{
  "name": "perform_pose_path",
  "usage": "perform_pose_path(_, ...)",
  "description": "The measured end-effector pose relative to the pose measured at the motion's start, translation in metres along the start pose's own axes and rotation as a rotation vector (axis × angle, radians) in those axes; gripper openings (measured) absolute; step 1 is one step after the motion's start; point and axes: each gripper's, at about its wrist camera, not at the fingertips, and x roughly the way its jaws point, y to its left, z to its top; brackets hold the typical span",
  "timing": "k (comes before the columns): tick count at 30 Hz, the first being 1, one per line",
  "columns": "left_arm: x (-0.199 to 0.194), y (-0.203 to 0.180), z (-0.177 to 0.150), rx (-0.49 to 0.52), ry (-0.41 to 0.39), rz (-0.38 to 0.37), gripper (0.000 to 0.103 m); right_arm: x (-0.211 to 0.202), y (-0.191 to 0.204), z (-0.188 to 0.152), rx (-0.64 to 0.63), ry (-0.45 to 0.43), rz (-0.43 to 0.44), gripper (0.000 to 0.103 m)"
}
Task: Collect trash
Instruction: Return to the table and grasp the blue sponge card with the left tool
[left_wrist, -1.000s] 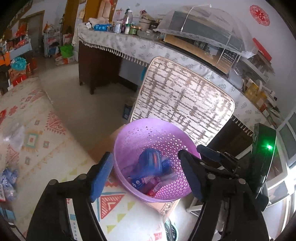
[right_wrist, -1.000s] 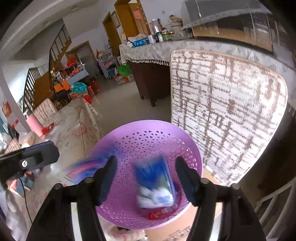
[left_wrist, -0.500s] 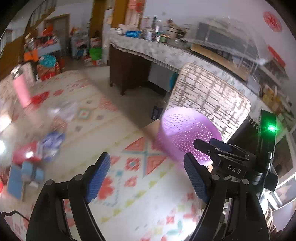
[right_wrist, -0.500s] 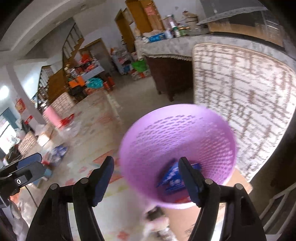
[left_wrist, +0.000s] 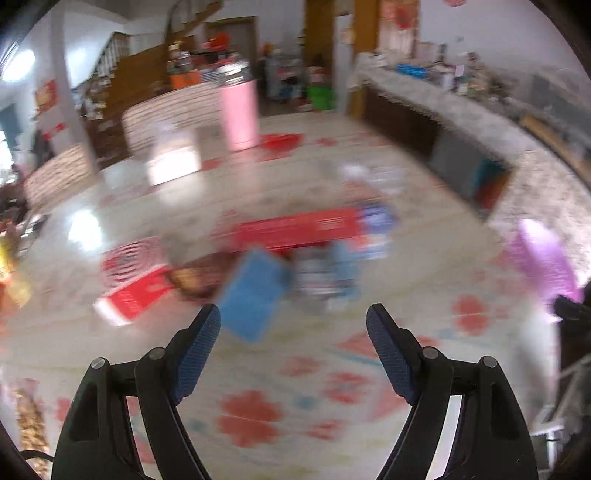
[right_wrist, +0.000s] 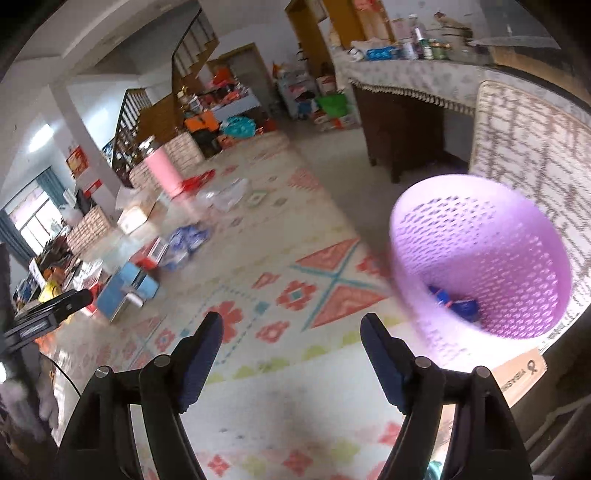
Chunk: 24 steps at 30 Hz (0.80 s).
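A purple perforated basket (right_wrist: 491, 254) stands at the right of the right wrist view, with blue packets (right_wrist: 458, 302) lying inside; it shows blurred in the left wrist view (left_wrist: 543, 258). Loose trash lies on the patterned cloth: a blue box (left_wrist: 255, 291), a long red box (left_wrist: 295, 230), a red and white packet (left_wrist: 129, 284) and blue wrappers (left_wrist: 373, 221). The same pile shows in the right wrist view (right_wrist: 147, 269). My left gripper (left_wrist: 293, 325) is open and empty, just short of the blue box. My right gripper (right_wrist: 291, 332) is open and empty, left of the basket.
A pink tumbler (left_wrist: 240, 112) and a white box (left_wrist: 173, 158) stand behind the pile. A long draped counter (right_wrist: 413, 81) and a patterned cushion (right_wrist: 532, 147) lie to the right. A cardboard box (right_wrist: 517, 376) sits under the basket.
Both grippers have swung left, away from the basket. The left wrist view now faces the trash pile. The blue packet that was falling a second ago now lies in the basket.
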Motion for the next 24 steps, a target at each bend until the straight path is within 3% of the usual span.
perform_pose_path(3, 0.021, 0.025, -0.002, -0.001, 0.027, 0.038, 0.080, 0.006, 0.012, -0.003, -0.006, 0.016, 0.011, 0.081)
perform_pose_path(10, 0.056, 0.029, 0.005, 0.012, 0.066, -0.023, 0.080, 0.013, 0.038, -0.007, -0.032, 0.035, 0.011, 0.082)
perform_pose_path(13, 0.068, 0.025, 0.003, 0.006, 0.135, -0.133, 0.076, 0.014, 0.045, -0.008, -0.047, 0.040, 0.006, 0.082)
perform_pose_path(15, 0.069, 0.021, -0.004, 0.019, 0.167, -0.186, 0.065, 0.016, 0.048, -0.009, -0.054, 0.046, 0.003, 0.082)
perform_pose_path(20, 0.059, 0.016, -0.005, 0.058, 0.098, -0.087, 0.065, 0.029, 0.057, -0.010, -0.061, 0.072, 0.009, 0.083)
perform_pose_path(24, 0.076, 0.013, 0.000, 0.033, 0.133, -0.092, 0.066, 0.039, 0.070, -0.013, -0.077, 0.101, 0.034, 0.083)
